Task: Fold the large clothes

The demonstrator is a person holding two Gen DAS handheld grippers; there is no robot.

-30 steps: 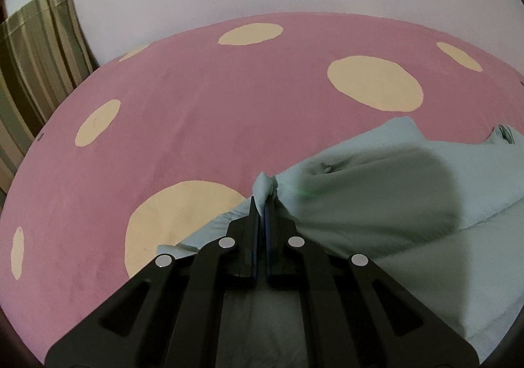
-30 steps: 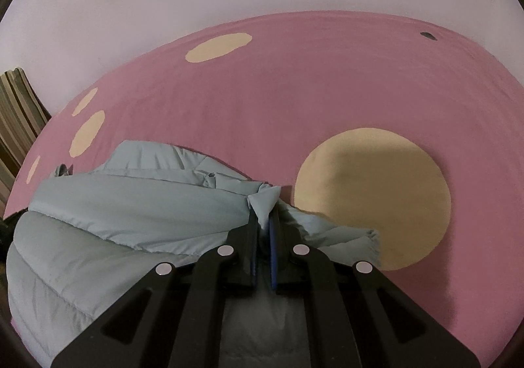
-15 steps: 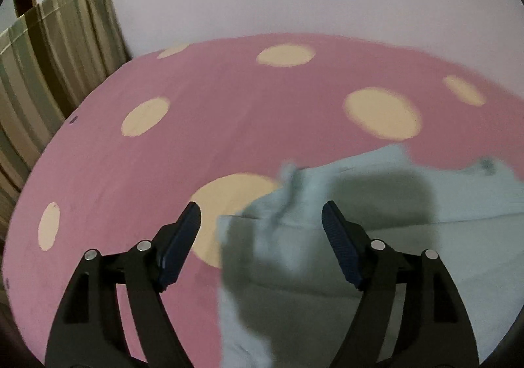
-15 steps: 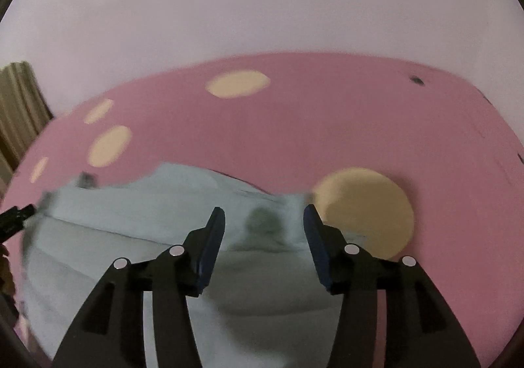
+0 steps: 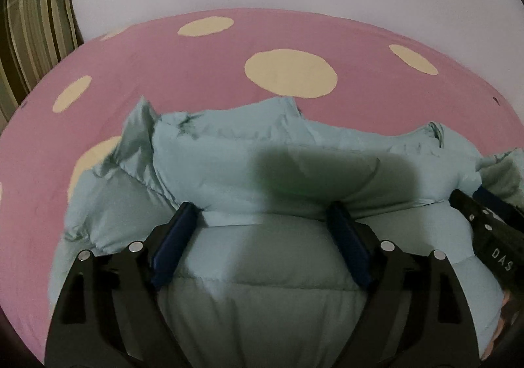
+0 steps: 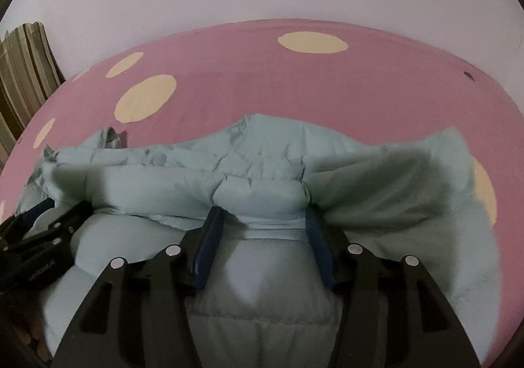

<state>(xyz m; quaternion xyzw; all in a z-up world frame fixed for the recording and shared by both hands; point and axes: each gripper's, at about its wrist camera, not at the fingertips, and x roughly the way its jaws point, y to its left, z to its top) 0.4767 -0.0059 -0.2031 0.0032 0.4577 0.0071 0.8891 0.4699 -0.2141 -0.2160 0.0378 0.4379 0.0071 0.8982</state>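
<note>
Pale blue puffer jacket (image 5: 262, 165) lay bunched on pink spotted sheet (image 5: 163, 73), bare sheet beyond its far edge. Left gripper (image 5: 262, 220) and right gripper (image 6: 262, 220) both spread wide over folded edge, gripping nothing.

The striped curtain (image 5: 36, 37) is cut off at the left edge.

Both wrist views look forward, close over the jacket (image 5: 262, 165) on the bed (image 5: 163, 73); each shows the other gripper.
</note>
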